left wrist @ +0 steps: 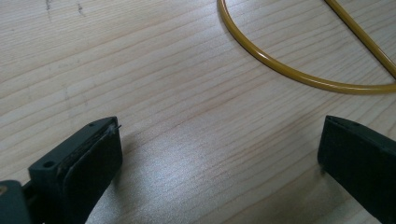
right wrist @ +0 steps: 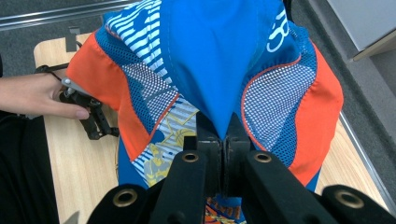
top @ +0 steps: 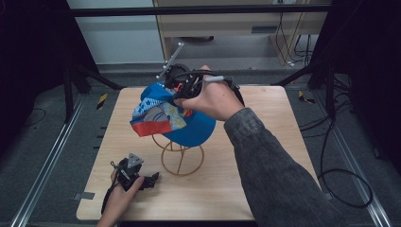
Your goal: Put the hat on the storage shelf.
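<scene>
One cap [top: 182, 124] pinched by right gripper [right wrist: 224, 135], one wire stand [top: 182, 158]

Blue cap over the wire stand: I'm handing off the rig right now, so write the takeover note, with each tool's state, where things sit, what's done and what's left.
Right tool: shut on the blue cap, pinching a fold of its blue fabric.
Left tool: open, nothing between the jaws, low over the table at the near left.
Blue cap: held up above the yellow wire stand; whether it touches the stand's top cannot be told.
Yellow wire stand: upright near the table's middle, its ring base flat on the wood.
Done: cap gripped and brought over the stand.
Left, likely: settle the cap on the stand, then release the right tool.
</scene>
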Demonstrator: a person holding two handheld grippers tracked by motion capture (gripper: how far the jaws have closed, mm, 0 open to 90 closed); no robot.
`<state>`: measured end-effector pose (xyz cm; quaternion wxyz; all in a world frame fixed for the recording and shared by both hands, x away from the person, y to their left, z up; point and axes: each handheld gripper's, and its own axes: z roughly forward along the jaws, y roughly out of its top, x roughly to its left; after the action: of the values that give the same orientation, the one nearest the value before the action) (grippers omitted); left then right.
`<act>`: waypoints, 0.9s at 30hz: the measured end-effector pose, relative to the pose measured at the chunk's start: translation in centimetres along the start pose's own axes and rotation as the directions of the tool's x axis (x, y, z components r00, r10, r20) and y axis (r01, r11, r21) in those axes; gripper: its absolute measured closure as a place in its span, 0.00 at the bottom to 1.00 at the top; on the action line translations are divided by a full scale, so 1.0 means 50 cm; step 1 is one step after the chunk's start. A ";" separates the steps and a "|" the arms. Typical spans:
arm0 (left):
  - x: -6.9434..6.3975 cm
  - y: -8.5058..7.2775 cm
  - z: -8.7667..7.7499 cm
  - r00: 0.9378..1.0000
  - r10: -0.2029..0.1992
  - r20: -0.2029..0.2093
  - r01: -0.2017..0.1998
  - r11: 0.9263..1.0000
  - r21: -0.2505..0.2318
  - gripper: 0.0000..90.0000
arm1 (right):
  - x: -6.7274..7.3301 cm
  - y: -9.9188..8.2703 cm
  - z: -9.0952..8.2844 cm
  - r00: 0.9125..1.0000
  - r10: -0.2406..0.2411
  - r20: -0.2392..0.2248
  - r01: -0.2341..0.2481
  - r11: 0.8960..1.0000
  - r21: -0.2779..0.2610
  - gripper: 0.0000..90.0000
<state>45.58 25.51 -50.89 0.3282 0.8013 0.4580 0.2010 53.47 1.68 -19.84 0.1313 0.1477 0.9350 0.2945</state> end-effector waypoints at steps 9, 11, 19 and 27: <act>-0.001 0.000 0.000 1.000 0.002 0.001 -0.002 1.000 0.000 0.00 | 0.002 0.001 0.005 1.000 0.000 0.001 0.000 1.000 -0.005 0.99; -0.001 0.000 0.000 1.000 0.000 0.002 0.000 1.000 -0.002 0.00 | 0.002 0.001 0.005 1.000 0.000 0.001 0.000 1.000 -0.005 0.99; -0.002 0.000 0.000 1.000 0.002 0.004 -0.002 1.000 -0.001 0.00 | 0.008 0.007 0.013 1.000 -0.007 -0.009 0.007 1.000 -0.005 0.99; -0.003 0.000 0.000 1.000 0.005 0.006 -0.005 1.000 0.000 0.00 | 0.015 0.012 0.029 1.000 -0.018 -0.015 0.018 1.000 0.009 0.99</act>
<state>45.51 25.37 -50.88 0.3292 0.8031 0.4549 0.1993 53.39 3.17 -20.76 0.1263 0.1374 0.9385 0.2904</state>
